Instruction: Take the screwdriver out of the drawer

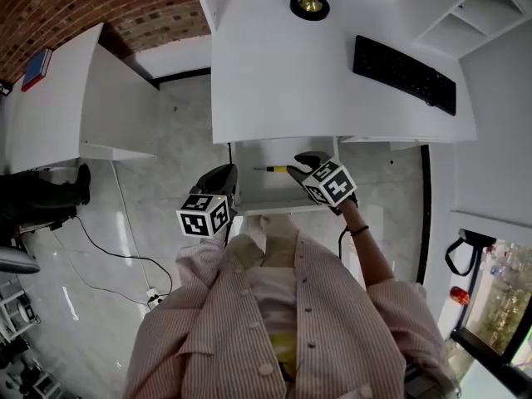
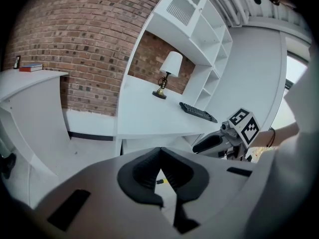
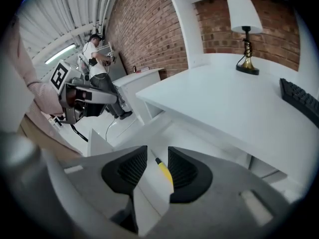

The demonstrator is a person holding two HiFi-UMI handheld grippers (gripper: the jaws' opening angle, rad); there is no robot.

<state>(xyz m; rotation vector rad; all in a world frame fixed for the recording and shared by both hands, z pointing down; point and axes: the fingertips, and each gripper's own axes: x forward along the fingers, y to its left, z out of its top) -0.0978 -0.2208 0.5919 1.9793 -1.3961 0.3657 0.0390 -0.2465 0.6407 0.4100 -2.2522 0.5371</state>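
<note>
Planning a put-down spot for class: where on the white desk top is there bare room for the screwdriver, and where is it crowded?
The desk top is bare across its left and middle, between the lamp at the back and the keyboard at right. Crowded: the open drawer, where the right gripper hangs, jaws apart round the screwdriver.

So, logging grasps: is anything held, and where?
Nothing yet. The right gripper is open around the yellow handle of the screwdriver; the left gripper is shut, empty.

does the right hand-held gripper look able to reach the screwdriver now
Probably yes: the drawer is open, nothing covers the screwdriver, and the right hand-held gripper has jaws apart right by it.
</note>
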